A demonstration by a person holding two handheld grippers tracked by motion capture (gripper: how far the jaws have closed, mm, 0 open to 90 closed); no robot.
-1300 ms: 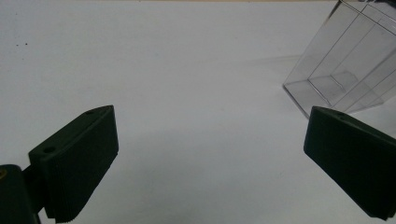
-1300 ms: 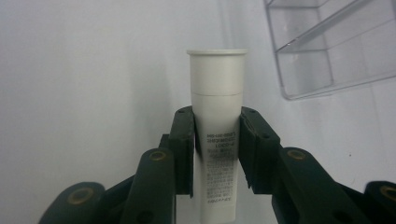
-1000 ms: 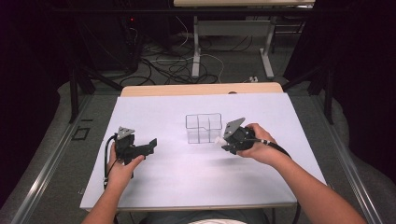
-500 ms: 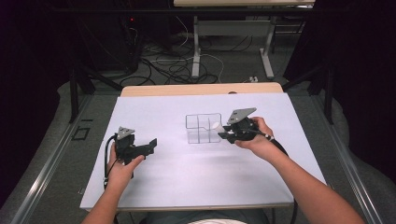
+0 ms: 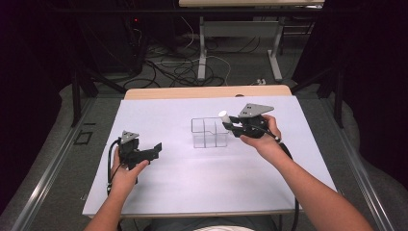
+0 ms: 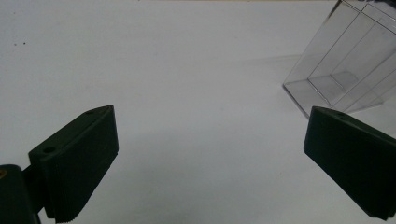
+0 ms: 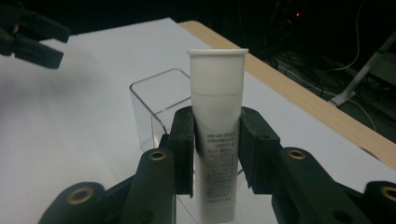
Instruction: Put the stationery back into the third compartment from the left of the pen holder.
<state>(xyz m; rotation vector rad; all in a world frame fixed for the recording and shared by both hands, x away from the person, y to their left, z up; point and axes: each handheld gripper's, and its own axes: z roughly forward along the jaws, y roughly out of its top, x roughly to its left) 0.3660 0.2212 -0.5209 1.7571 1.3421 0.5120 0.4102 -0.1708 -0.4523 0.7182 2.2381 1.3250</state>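
While the right gripper (image 5: 229,126) is raised just right of the clear box (image 5: 208,133), its jaws are clamped on a white tube (image 5: 224,117), cap end up; in the right gripper view the tube (image 7: 217,135) stands upright between the two black pads, pressed on both sides, with small grey print running down its lower body and the flared cap well above the pads. Behind and below the tube in that view sits the box (image 7: 156,105), its thin dividers showing through the clear walls. From the high view the tube is at the box's far right corner, off the table, though whether it is over a compartment or just beside the wall cannot be told. The person's right hand (image 5: 262,137) grips the tool, with the grey plate on top and the cable trailing along the forearm.

At the near left of the white table (image 5: 173,178) the left gripper (image 5: 155,149) is held low in the left hand (image 5: 126,168), well apart from the box. Its jaws stand wide apart with nothing between them; in the left gripper view the ribbed pads (image 6: 79,158) frame bare white surface, and the box (image 6: 343,70) shows tilted at the upper right.

Beyond the table's wooden far edge lies a dark floor with cables (image 5: 178,67) and metal table legs
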